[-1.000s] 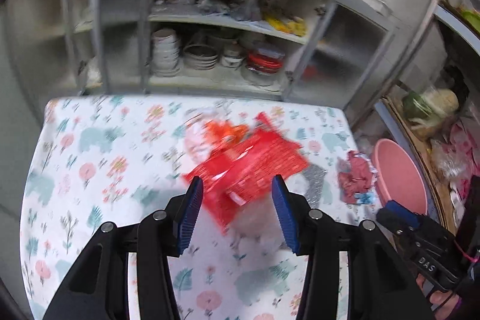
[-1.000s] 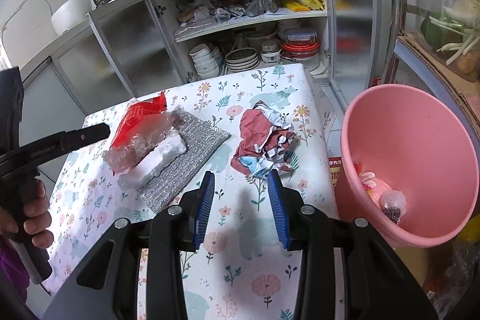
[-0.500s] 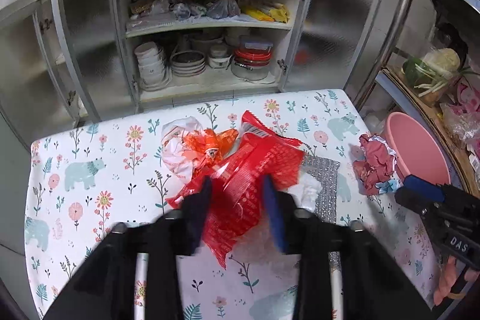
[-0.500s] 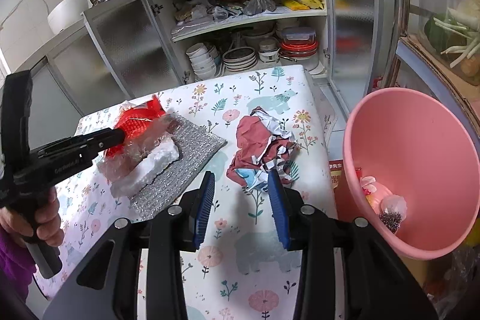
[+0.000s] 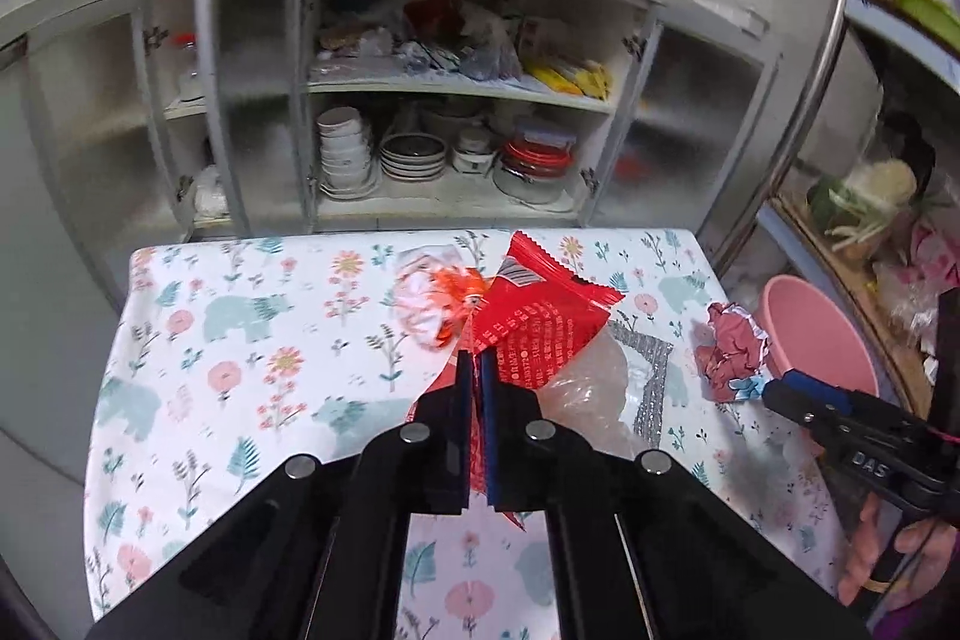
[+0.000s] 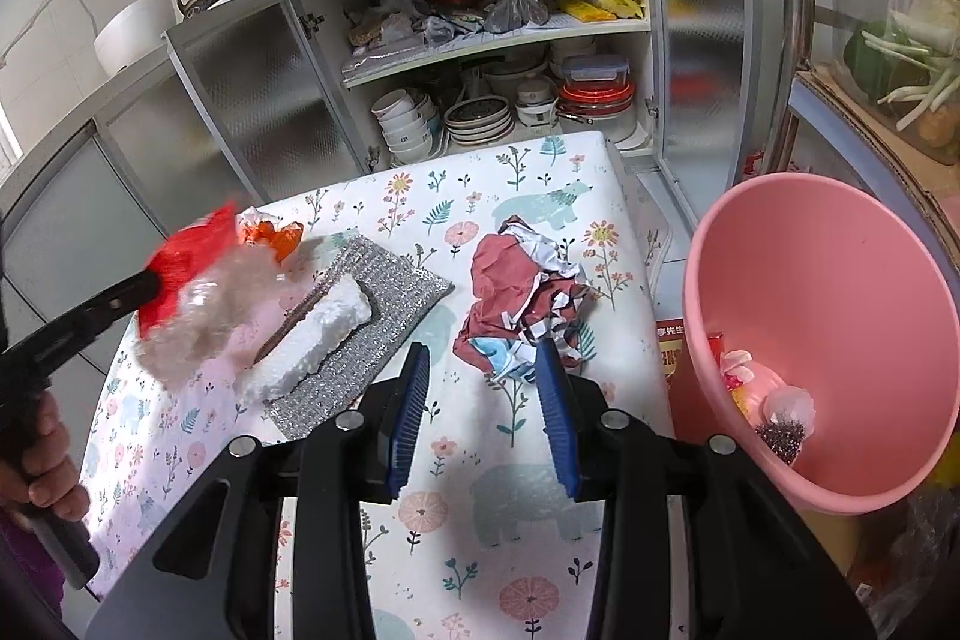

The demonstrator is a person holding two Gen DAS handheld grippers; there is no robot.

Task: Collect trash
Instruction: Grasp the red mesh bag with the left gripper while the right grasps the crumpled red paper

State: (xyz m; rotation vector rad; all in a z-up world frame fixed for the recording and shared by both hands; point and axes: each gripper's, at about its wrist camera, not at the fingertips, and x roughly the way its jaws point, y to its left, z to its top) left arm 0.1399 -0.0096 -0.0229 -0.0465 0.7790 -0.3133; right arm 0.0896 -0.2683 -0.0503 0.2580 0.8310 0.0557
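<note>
The desk point(image 6: 528, 196) is strewn with trash beside the pink basin point(image 6: 840, 244). The red wrapper point(image 5: 540, 322) is clamped in the left tool point(image 5: 475, 370) above it; the clear plastic point(image 6: 198, 316) dragged along could drop off. The right tool point(image 6: 486, 400) is held apart, empty, near the crumpled paper point(image 6: 516, 292).

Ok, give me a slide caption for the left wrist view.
Left claw shut on a red wrapper above the floral table, pink bin waiting at right.
</note>
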